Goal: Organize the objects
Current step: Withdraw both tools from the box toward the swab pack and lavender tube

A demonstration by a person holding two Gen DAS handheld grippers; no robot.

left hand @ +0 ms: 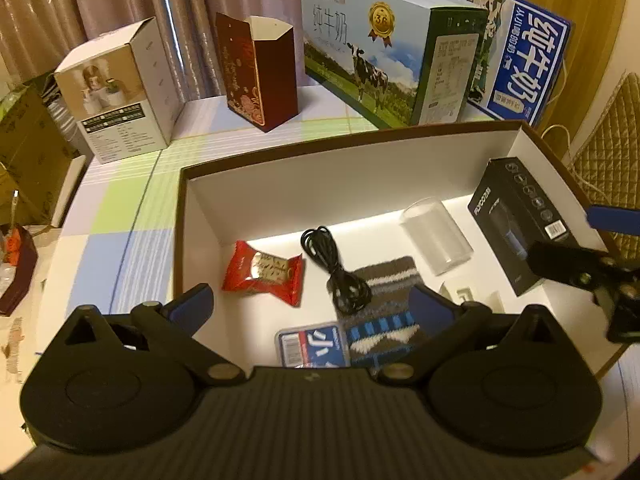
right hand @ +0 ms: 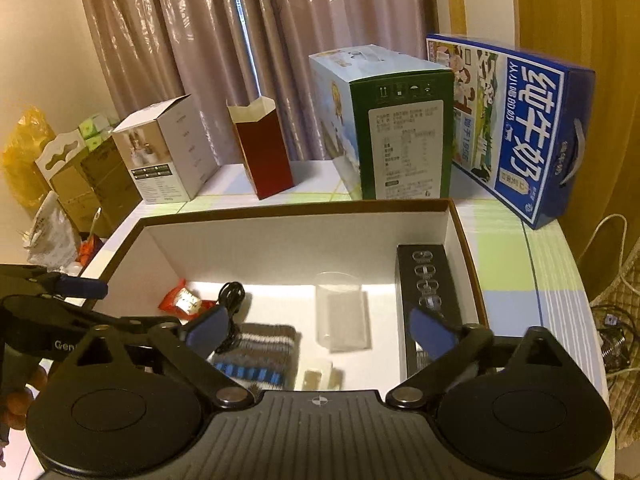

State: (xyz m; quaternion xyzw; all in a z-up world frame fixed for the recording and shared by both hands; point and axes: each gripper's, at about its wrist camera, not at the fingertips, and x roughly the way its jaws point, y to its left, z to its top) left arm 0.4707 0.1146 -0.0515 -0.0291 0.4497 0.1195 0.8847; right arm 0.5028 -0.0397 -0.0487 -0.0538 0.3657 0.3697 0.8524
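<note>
- Left tongs (left hand: pixel 311 300) seen spread wide, nothing gripped; blue pads over the near part of the open box (left hand: pixel 280 184).
- Right tongs (right hand: pixel 320 326) also spread wide, nothing held, hovering over the same box's near right part.
- Directly under the left tongs: blue-labelled packet (left hand: pixel 312 345) and striped knit sock (left hand: pixel 384 304), both lying flat on the box floor.
- Black coiled cable (left hand: pixel 336 268) laid just ahead of the left tongs, its end resting on the sock.
- Red snack packet (left hand: pixel 264 272) found ahead-left of the left tongs, near the box's left wall.
- Clear plastic cup (right hand: pixel 342 312) lying between the right tongs' pads, slightly ahead.
- Small pale item (right hand: pixel 320 376) just below it; too blurred to identify.
- Black carton (right hand: pixel 428 292) set along the box's right wall, beside the right pad.
- Beyond the box on the desk (left hand: pixel 132 208): white carton (left hand: pixel 120 96), dark red open carton (left hand: pixel 260 76), two milk cartons (left hand: pixel 384 56).
- Curtain (right hand: pixel 200 40) at the far back.
</note>
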